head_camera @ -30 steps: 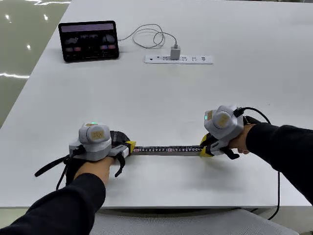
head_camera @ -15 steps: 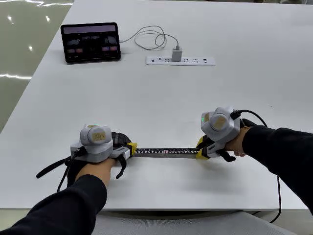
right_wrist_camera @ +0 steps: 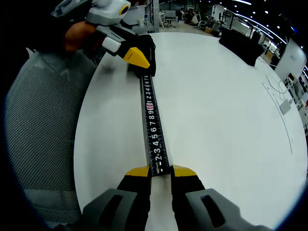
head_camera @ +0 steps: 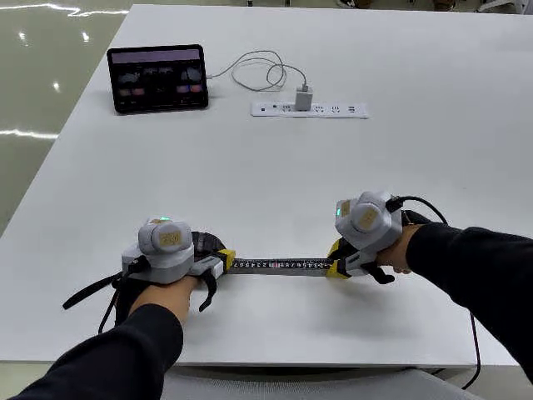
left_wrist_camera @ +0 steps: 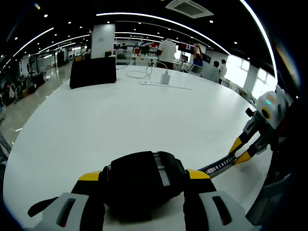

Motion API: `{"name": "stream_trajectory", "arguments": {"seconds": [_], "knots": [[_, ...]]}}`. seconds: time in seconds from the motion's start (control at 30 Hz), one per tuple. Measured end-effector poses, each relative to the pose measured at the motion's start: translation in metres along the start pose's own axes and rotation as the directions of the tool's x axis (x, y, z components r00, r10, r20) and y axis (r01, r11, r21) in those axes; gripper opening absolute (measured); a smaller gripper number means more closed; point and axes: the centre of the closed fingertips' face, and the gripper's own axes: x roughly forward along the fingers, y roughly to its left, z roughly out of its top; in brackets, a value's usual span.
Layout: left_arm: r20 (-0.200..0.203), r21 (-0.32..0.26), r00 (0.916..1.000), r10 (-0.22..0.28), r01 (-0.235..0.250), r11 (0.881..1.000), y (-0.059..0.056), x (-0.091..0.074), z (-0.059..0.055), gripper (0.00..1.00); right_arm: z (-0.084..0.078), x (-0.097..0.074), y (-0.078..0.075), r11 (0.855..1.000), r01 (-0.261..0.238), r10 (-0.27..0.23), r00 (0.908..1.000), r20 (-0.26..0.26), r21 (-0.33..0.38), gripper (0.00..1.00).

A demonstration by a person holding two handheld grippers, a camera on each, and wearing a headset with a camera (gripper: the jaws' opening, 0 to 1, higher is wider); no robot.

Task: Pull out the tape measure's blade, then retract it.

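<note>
The tape measure's black case (head_camera: 206, 244) sits near the table's front edge, and my left gripper (head_camera: 218, 261) is shut on it. In the left gripper view the case (left_wrist_camera: 142, 180) is wedged between the yellow-tipped jaws. The numbered blade (head_camera: 279, 266) runs right along the table to my right gripper (head_camera: 335, 267), which is shut on the blade's end. In the right gripper view the blade (right_wrist_camera: 153, 125) stretches from my right gripper (right_wrist_camera: 160, 170) up to the case (right_wrist_camera: 148, 49).
A dark tablet (head_camera: 158, 77) stands at the back left. A white power strip (head_camera: 310, 109) with a charger and a looped cable (head_camera: 258, 71) lies behind the work. A black cable (head_camera: 420, 202) trails from the right gripper. The table's front edge (head_camera: 333, 363) is close.
The right gripper has moved left towards the left gripper, still shut on the blade's end. The exposed blade is shorter. The left gripper keeps its hold on the case.
</note>
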Motion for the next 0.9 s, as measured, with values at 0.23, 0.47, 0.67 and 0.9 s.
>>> {"name": "stream_trajectory", "arguments": {"seconds": [0.23,0.47,0.67,0.9], "knots": [[0.000,-0.001,1.0000,0.000,0.000,1.000,0.000,0.000,0.000,0.62,0.005,0.002,0.000,1.000,-0.004,0.004,1.0000,0.009,0.005,0.11],[-0.001,-0.003,1.0000,0.000,0.000,1.000,0.000,0.000,0.000,0.62,0.009,0.005,0.002,1.000,-0.005,0.005,0.9999,0.010,-0.001,0.11],[-0.001,-0.005,1.0000,0.001,-0.001,1.000,0.000,0.000,0.000,0.62,0.014,0.007,0.003,1.000,-0.006,0.006,0.9999,0.016,-0.002,0.11],[0.000,-0.006,1.0000,0.002,-0.002,1.000,0.000,0.000,0.000,0.62,0.017,0.009,0.004,1.000,-0.006,0.006,0.9998,0.021,0.002,0.11]]}}
